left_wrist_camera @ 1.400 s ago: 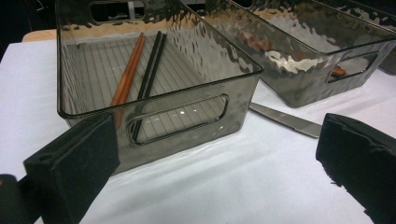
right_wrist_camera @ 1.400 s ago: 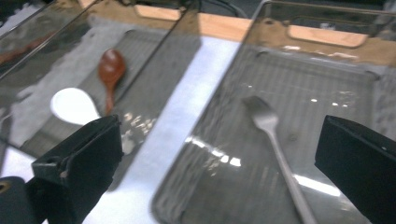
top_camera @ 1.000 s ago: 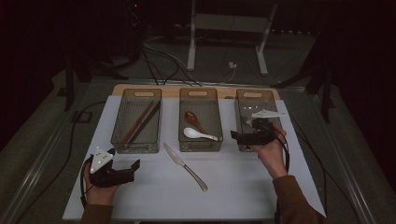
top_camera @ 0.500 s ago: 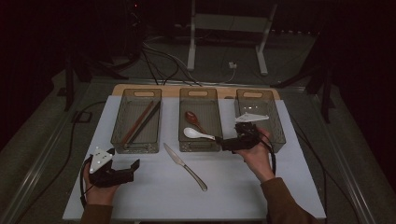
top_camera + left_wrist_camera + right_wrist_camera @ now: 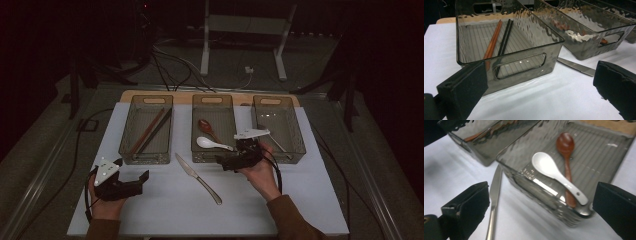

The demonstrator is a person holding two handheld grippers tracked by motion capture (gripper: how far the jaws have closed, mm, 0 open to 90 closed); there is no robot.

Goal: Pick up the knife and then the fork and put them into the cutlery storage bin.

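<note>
— How did the right tool (image 5: pixel 226 164) stand?

— Jaws spread wide, holding nothing, low over the white surface (image 5: pixel 310 200) beside the middle bin (image 5: pixel 212 101), aimed toward the knife (image 5: pixel 197 177). The left tool (image 5: pixel 135 181) rested open too, near the left bin (image 5: pixel 147 101).

— And the knife?

— Flat on the surface before the bins, handle toward the person. I'd judge it best to straddle the handle squarely and close low, since thin metal slips.
</note>
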